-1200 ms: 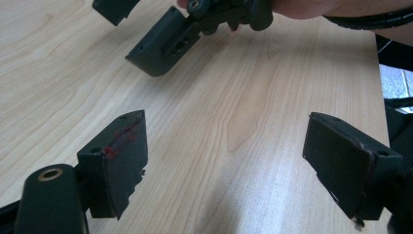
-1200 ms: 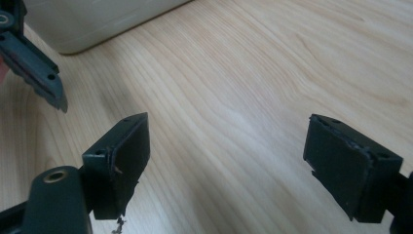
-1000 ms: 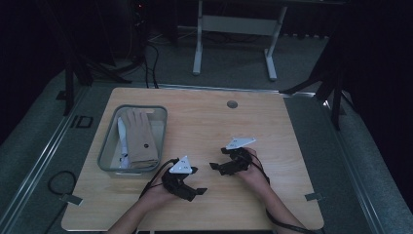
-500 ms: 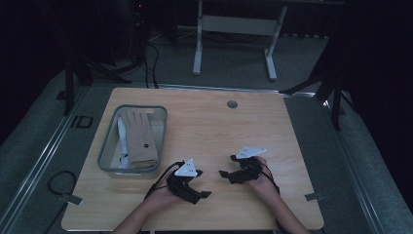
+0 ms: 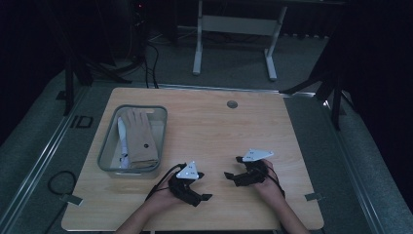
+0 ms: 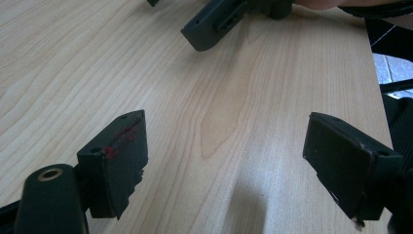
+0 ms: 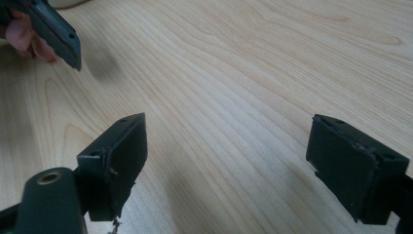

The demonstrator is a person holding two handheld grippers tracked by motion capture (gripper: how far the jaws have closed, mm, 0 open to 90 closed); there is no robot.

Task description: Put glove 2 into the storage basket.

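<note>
**Both grippers parked, gloves sitting in the bin**

The left gripper (image 5: 194,186) and right gripper (image 5: 242,174) are rested low on the wooden table (image 5: 214,126) near the 6 o'clock edge, jaws spread wide with nothing between them, just bare wood grain seen in both gripper views. They are probably held that way as a neutral pose between moves. The tan glove (image 5: 139,138) is laid flat in the clear bin (image 5: 108,146) at roughly 9 o'clock from the grippers, well apart from both. Something white is tucked under and beside it, but what it is can't be made out. The room beyond the table is too dark for much to be told.
</note>
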